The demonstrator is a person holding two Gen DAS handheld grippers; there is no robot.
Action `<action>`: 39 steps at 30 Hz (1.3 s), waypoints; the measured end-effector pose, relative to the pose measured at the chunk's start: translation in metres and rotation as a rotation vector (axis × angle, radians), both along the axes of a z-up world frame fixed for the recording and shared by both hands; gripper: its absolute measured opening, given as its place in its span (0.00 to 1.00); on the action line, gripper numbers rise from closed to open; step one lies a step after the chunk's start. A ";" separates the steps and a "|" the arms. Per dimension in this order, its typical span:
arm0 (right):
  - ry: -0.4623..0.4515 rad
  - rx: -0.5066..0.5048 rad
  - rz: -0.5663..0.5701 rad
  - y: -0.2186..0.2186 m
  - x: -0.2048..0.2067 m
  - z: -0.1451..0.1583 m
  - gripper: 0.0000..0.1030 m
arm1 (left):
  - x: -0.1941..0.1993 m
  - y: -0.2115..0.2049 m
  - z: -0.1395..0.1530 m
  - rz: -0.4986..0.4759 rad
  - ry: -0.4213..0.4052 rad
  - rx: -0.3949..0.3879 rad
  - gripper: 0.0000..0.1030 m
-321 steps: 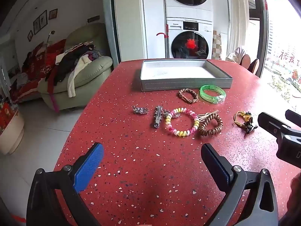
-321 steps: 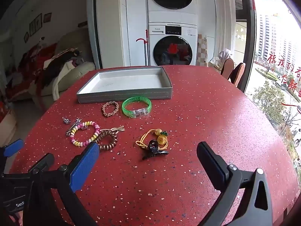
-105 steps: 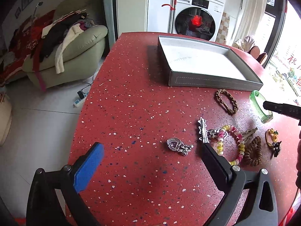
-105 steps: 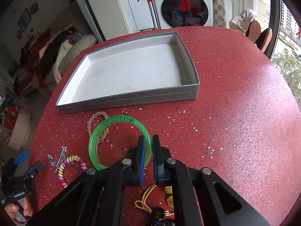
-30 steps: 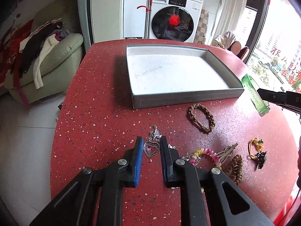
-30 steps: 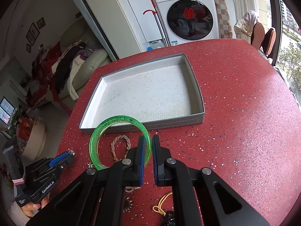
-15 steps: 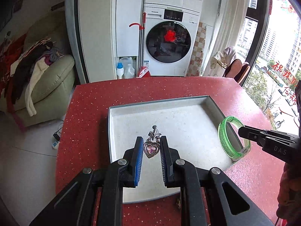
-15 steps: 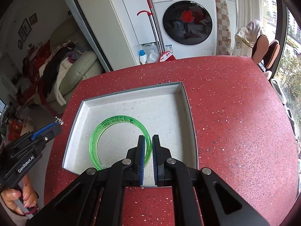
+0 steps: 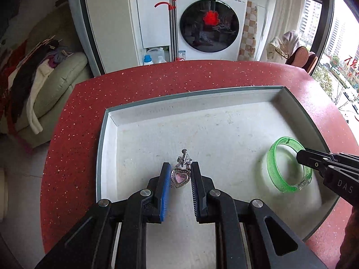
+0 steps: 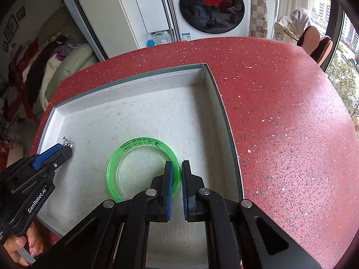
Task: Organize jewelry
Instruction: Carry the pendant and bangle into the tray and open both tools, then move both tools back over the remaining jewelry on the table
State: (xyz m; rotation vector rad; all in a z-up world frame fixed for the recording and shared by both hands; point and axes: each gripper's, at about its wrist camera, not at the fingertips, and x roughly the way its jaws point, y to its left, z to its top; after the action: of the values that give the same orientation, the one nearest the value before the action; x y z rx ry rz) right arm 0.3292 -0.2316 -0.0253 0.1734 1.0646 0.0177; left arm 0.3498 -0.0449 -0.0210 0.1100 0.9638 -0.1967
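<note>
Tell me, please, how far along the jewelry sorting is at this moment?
Nothing lies loose in the gray tray yet. In hand: the left gripper holds the heart pendant over it, and the right gripper holds the green bangle there. Both still need releasing; no other jewelry is in view.

The worktop (image 9: 157, 76) is deep red, speckled with pale and dark flecks, and the tray (image 9: 224, 121) on it has a white floor inside grey walls. A translucent bright green bangle (image 10: 125, 157) lies on the right, a silver heart pendant (image 9: 180, 177) with a pink stone on the left. The black fingers (image 9: 165, 179) carry blue pads.
</note>
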 end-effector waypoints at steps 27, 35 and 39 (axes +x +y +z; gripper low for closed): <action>-0.162 0.170 -0.020 -0.009 -0.060 0.057 0.64 | -0.031 0.002 0.034 0.003 -0.137 0.012 1.00; -0.246 0.263 -0.041 -0.017 -0.127 0.068 0.85 | -0.091 0.043 0.067 -0.003 -0.148 -0.123 1.00; -0.296 0.264 -0.064 -0.019 -0.160 0.069 0.86 | -0.125 0.061 0.061 -0.008 -0.112 -0.108 1.00</action>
State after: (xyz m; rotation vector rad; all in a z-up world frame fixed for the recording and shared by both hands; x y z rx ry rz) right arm 0.1697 -0.2501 0.0435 0.4305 0.7577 0.1232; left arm 0.2245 0.0162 0.0397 0.0259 0.8393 -0.2470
